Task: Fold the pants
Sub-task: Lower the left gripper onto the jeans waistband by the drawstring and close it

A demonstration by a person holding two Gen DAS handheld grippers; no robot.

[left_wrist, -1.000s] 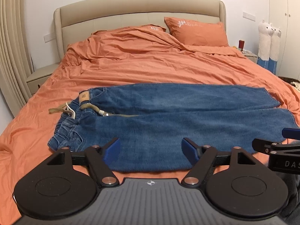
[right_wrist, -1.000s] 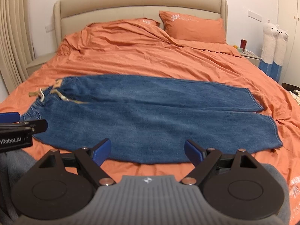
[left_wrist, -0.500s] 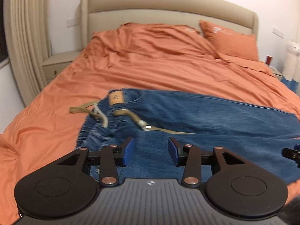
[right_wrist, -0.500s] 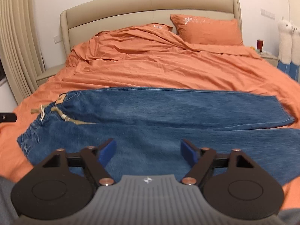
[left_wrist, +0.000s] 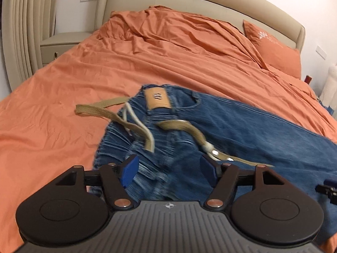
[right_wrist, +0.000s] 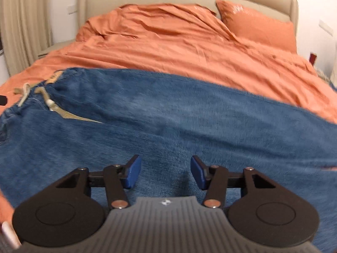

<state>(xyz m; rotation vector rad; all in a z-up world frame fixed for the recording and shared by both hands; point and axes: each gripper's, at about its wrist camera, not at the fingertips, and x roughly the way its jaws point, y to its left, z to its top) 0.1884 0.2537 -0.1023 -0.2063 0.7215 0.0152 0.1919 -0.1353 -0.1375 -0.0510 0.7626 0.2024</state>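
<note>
Blue jeans (left_wrist: 242, 130) lie flat across the orange bed, waistband to the left, legs running right. A tan belt (left_wrist: 101, 110) and a white drawstring (left_wrist: 137, 124) trail from the waistband beside a tan leather patch (left_wrist: 157, 98). My left gripper (left_wrist: 168, 168) hovers low over the near waistband corner, its jaws opening, no cloth pinched between the blue pads. In the right wrist view the jeans (right_wrist: 168, 116) fill the frame. My right gripper (right_wrist: 165, 171) hangs just above the near leg, jaws closing, with only denim below the gap.
The orange duvet (left_wrist: 168, 59) covers the bed, with a pillow (left_wrist: 273, 52) before the beige headboard (left_wrist: 189, 4). A beige nightstand (left_wrist: 61, 44) and curtain stand at the left. The right gripper's tip (left_wrist: 328, 189) shows at the left view's right edge.
Both grippers came down and closer to the jeans, the left one over the waistband, the right over the near leg. The left jaws narrowed, then widened; the right jaws narrowed steadily.
</note>
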